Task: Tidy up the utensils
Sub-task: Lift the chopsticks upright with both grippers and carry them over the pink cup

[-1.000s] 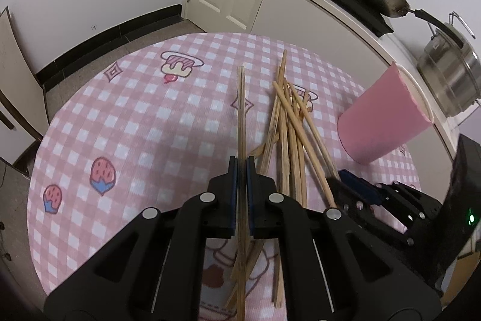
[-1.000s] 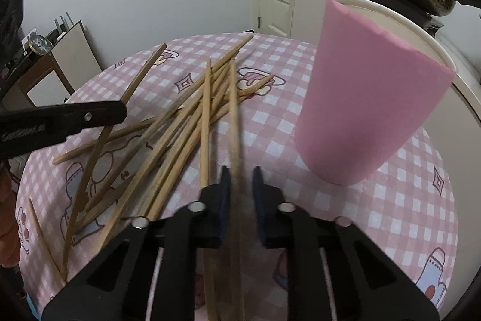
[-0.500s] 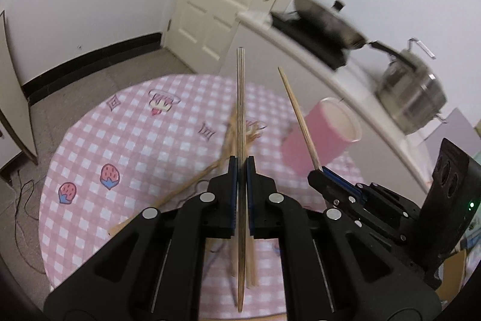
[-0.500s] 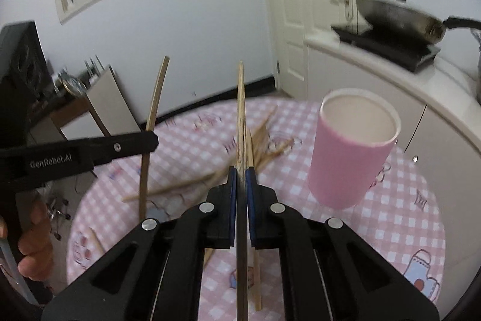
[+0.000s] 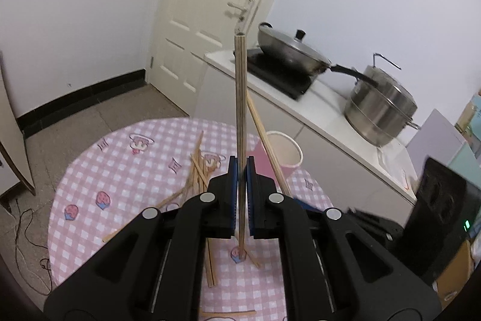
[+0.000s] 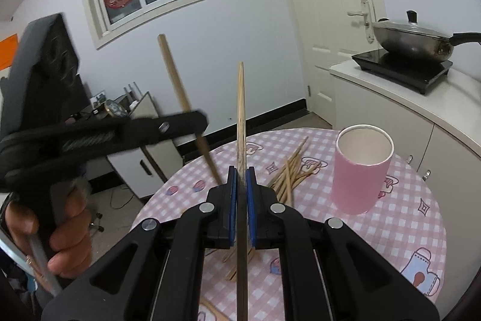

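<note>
One wooden chopstick (image 5: pixel 240 122) is clamped upright in the left gripper (image 5: pixel 239 179), another (image 6: pixel 240 122) in the right gripper (image 6: pixel 239 185), above the table. The pink cup (image 6: pixel 360 170) stands near; each tip is best lowered steeply inside its rim.

Each hand-held gripper, left (image 5: pixel 239 194) and right (image 6: pixel 239 200), is matt black plastic with bare metal pivot screws and blue rubbery pads. The chopsticks (image 5: pixel 198 170) are pale, unvarnished wood. The pink cup (image 6: pixel 359 169) looks like matt paper, white inside. The bench (image 6: pixel 405 218) under it wears smooth pink-checked cloth. Behind the cup, the lidded wok (image 5: pixel 288 53) and steamer pot (image 5: pixel 380 107) are shiny metal.
</note>
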Motion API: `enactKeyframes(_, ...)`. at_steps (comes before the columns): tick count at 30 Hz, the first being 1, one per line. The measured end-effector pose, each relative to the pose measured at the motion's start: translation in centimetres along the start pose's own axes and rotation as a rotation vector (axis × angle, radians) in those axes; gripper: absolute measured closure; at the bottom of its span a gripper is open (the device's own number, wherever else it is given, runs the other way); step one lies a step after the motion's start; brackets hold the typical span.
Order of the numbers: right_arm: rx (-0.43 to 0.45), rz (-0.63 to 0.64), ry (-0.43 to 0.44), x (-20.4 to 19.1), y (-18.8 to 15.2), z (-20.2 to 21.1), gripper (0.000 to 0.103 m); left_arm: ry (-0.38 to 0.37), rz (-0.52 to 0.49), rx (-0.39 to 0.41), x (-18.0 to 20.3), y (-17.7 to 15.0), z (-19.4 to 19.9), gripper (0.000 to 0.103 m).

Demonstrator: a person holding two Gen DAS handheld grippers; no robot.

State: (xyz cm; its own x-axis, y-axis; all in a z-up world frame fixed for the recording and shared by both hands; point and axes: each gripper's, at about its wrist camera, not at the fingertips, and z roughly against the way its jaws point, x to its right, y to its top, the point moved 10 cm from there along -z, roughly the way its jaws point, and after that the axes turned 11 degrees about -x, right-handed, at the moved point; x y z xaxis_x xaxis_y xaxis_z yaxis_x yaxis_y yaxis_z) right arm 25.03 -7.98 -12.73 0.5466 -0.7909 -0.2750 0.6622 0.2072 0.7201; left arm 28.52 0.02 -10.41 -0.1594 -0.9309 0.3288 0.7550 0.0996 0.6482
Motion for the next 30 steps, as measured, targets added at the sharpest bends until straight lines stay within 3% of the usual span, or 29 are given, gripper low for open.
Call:
enactKeyframes(4,-0.02,0.024,0.029,-0.8,-0.6,0.4,0.098,0.035,0.015,0.044,-0.2,0.8,0.8,0.097)
enactKeyframes(14,-0.072,0.03,0.091,-1.7,-2.1,-1.0,0.098,-0.068,0.024,0.118,2.1,1.1,2.6,0.097)
enactKeyframes(17,-0.077,0.026,0.091,-1.6,-2.1,-1.2,0.098,-0.054,0.017,0.117,2.3,1.0,2.6,0.097)
enactKeyframes(24,-0.036,0.037,-0.007,0.4,-0.4,1.4,0.098,-0.029,-0.008,0.13,2.9,1.7,2.4,0.097)
enactKeyframes(30,0.041,0.038,-0.122,3.4,4.2,5.7,0.098,-0.052,-0.043,0.165,5.4,4.4,1.9,0.097)
